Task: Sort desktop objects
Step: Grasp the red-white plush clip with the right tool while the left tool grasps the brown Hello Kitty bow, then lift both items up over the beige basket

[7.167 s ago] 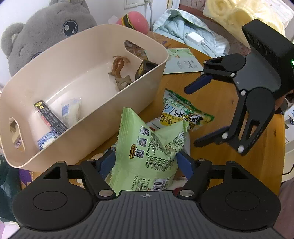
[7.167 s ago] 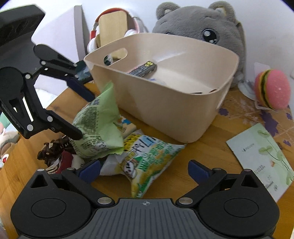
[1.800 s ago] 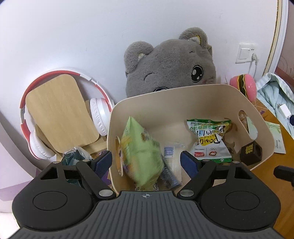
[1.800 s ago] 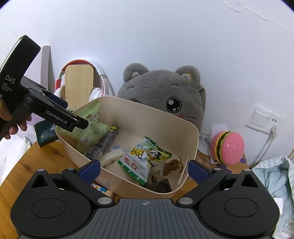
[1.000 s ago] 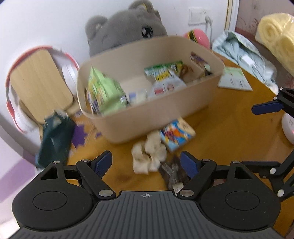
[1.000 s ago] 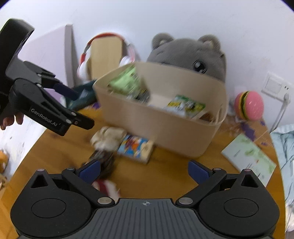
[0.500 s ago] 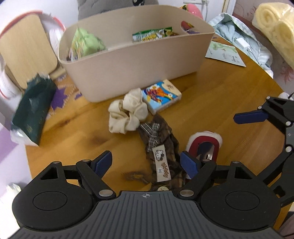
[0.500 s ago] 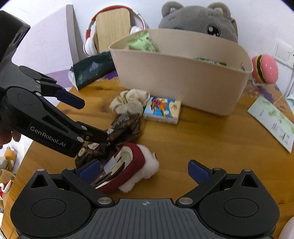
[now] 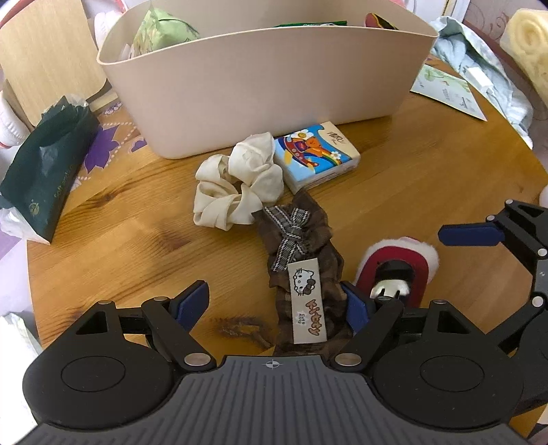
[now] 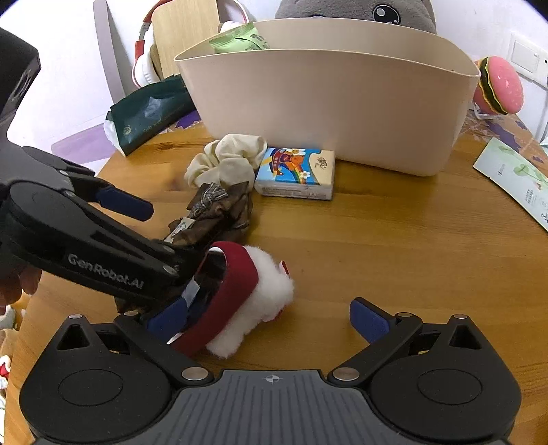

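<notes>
The left gripper hangs low over the tabletop with its jaws wide apart and nothing held; the brown plaid hair bow lies between them. The right gripper, jaws likewise spread and empty, straddles the red and white fluffy hair clip. From the bow, a cream scrunchie sits at 11 o'clock and a cartoon tissue pack at 12, both just beside the beige bin. Snack packets already show in the bin, a green one at its left end. Four small things seem left to sort.
</notes>
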Motion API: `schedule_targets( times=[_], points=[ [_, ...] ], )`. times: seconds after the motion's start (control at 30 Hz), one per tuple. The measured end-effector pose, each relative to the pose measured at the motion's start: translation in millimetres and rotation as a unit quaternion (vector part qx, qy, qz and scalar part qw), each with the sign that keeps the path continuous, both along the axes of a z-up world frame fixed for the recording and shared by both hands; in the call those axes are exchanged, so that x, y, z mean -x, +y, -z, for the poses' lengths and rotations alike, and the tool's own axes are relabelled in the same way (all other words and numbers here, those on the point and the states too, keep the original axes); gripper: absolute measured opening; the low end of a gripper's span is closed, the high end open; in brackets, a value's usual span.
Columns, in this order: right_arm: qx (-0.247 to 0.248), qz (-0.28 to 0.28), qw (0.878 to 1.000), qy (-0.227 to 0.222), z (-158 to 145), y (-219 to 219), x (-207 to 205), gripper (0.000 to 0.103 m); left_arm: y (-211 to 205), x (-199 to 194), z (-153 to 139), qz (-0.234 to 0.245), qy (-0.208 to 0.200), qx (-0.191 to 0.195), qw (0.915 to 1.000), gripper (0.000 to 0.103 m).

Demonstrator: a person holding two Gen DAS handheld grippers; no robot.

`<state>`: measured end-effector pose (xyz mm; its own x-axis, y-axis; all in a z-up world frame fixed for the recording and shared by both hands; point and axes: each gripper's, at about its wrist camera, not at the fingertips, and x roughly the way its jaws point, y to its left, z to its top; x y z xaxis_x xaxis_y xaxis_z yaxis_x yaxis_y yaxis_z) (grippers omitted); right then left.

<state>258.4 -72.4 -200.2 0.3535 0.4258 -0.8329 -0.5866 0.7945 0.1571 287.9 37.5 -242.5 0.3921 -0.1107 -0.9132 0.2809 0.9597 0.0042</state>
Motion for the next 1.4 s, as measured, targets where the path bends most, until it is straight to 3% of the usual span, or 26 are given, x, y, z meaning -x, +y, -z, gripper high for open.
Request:
schedule_targets(
  times=[0.1,0.17,0.27,0.33,0.4,0.47,0.6,0.77,1.0,1.2,1.4],
  points=[
    [0.003,-0.005,1.0,-0.011,-1,4,0,0.099,3,-1,2,-0.012,0.001,-0.002,0.9999,0.083],
    [-0.007,-0.017,1.0,-0.005,-2,6,-2,0.087,5,-3,3,-0.017,0.005,0.005,0.9998,0.083],
    [-0.016,-0.034,0.999,-0.003,-2,11,-3,0.08,9,-5,4,-0.024,0.014,0.019,0.9994,0.08],
    [-0.021,-0.042,0.999,-0.001,-2,15,-4,0.076,11,-6,5,-0.027,0.02,0.033,0.9989,0.072],
    [-0.031,-0.049,0.998,0.008,0,18,-5,0.065,12,-8,5,-0.028,0.019,0.038,0.9987,0.067],
    [-0.042,-0.055,0.997,0.018,1,21,-6,0.047,12,-8,3,-0.022,0.022,0.045,0.9985,0.061],
    [-0.044,-0.06,0.997,0.025,-1,22,-4,0.042,12,-8,1,-0.004,0.037,0.072,0.9967,0.033],
    [-0.031,-0.064,0.997,0.029,-6,15,-5,0.029,10,-4,0,-0.002,0.029,0.062,0.9977,0.031],
    [-0.016,-0.057,0.998,0.033,-10,-10,-10,0.029,10,3,-11,0.015,0.024,0.063,0.9976,0.031],
    [-0.051,-0.003,0.997,0.064,-16,-40,-20,0.029,11,12,-22,0.024,0.017,0.071,0.9971,0.031],
    [-0.074,0.014,0.996,0.055,-35,-60,-27,0.029,9,20,-35,0.025,0.004,0.063,0.9977,0.031]
  ],
)
